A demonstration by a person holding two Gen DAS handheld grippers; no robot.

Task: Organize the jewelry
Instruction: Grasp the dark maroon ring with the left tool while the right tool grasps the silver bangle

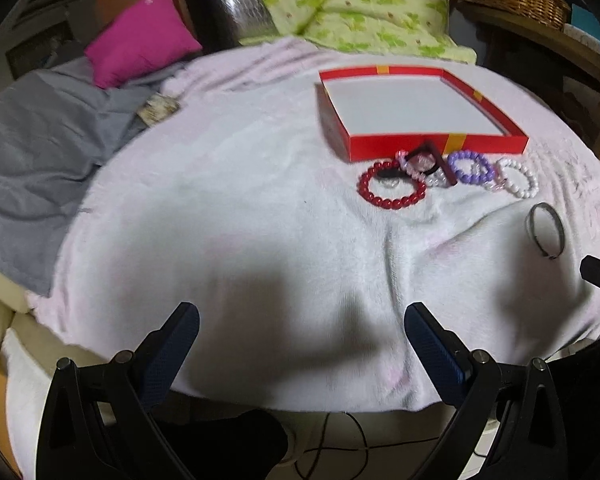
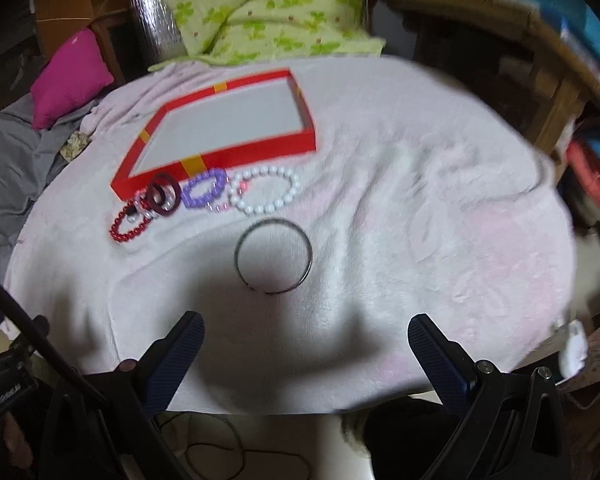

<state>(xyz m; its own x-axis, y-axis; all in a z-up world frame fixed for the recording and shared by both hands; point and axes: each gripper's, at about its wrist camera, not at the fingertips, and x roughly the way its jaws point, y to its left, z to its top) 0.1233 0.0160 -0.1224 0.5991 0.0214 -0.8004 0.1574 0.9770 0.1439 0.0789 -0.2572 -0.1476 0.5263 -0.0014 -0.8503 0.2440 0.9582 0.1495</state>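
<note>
1. Left wrist view: the left gripper (image 1: 302, 320) stands wide apart with nothing between its fingers, low over the near part of a pale fluffy blanket (image 1: 220, 220).
2. Well ahead and to the right lies a shallow red box (image 1: 432, 146) with a white floor and yellow bands on its walls; nothing is inside it.
3. Just in front of the box's near wall sits a row of bracelets: a red bead bracelet (image 1: 392, 190) at the left, a dark maroon bangle (image 1: 440, 164) tilted against clear and pink beads, a purple bead bracelet (image 1: 470, 166), then a white pearl bracelet (image 1: 518, 178) at the right.
4. A thin metal bangle (image 1: 546, 230) lies apart from the row, nearer and far right, well off the claw's line.
5. A pink cushion (image 1: 140, 40) and grey cloth (image 1: 40, 140) lie at the left, a green patterned quilt (image 1: 360, 0) behind.
6. Right wrist view: the right gripper (image 2: 306, 326) is likewise spread wide and grips nothing.
7. The thin metal bangle (image 2: 274, 256) lies flat on the blanket (image 2: 420, 220), straight ahead of the claw's gap, near but not between the fingers.
8. Beyond it, the white pearl bracelet (image 2: 266, 192), purple bead bracelet (image 2: 204, 192), maroon bangle (image 2: 164, 196) and red bead bracelet (image 2: 130, 226) run leftward along the red box (image 2: 236, 156).
9. This view is blurred, so fine detail is unclear.
</note>
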